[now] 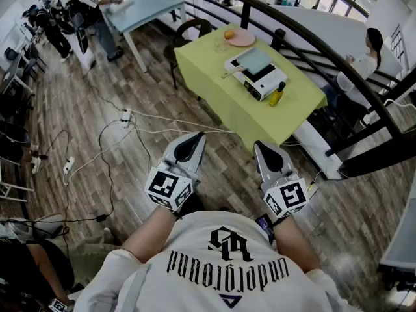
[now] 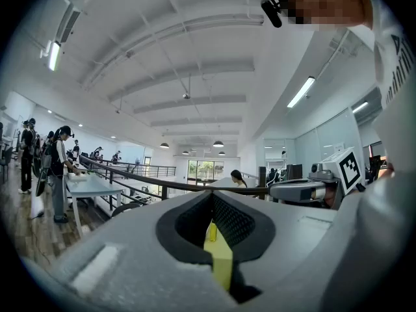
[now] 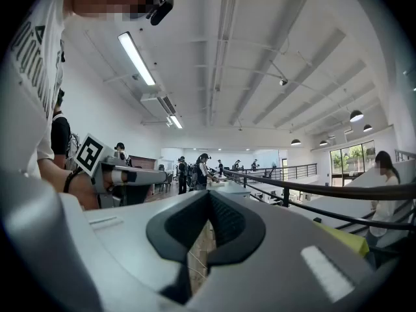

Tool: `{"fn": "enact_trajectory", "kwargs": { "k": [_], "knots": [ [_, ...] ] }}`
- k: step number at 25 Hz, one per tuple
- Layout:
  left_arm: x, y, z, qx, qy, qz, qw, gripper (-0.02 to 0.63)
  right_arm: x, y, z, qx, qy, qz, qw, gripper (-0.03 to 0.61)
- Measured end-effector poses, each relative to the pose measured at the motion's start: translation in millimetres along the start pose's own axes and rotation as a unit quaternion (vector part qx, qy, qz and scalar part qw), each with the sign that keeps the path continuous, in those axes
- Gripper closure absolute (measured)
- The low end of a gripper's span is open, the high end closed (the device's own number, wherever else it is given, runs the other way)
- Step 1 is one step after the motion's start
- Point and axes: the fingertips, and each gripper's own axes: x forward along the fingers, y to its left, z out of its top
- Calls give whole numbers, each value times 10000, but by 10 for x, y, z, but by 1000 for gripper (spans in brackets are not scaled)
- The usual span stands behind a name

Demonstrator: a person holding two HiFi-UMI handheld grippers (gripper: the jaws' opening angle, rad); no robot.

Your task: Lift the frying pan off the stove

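Observation:
The frying pan [image 1: 254, 60], square and pale grey-green, sits on a white and black portable stove [image 1: 259, 78], its handle [image 1: 229, 73] pointing left. The stove stands on a table with a yellow-green cloth [image 1: 221, 90], far ahead of me. My left gripper [image 1: 197, 136] and right gripper [image 1: 259, 145] are held side by side near my body over the wood floor, well short of the table. Both are shut with nothing between the jaws. In the left gripper view the shut jaw tips [image 2: 211, 195] point level across the room; the right gripper view shows the same [image 3: 209, 194].
A pink plate with an orange [image 1: 240, 38] and a yellow bottle [image 1: 277, 94] share the table. A dark chair [image 1: 189, 30] stands at its far left corner. Cables and power strips [image 1: 126, 117] lie on the floor. A black railing [image 1: 312, 41] runs behind; a person [image 1: 366, 60] sits beyond it.

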Motion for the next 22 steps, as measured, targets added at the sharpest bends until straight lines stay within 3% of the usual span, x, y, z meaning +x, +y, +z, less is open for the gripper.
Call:
{"fn": "enact_trajectory", "kwargs": {
  "k": [11, 22],
  "knots": [
    [9, 156, -20, -51, 16, 22, 10000, 606, 161, 70, -12, 38, 40, 157, 9999, 578],
    [63, 952, -39, -121, 18, 126, 9998, 606, 970, 216, -69, 248, 144, 500, 9983, 577]
  ]
}}
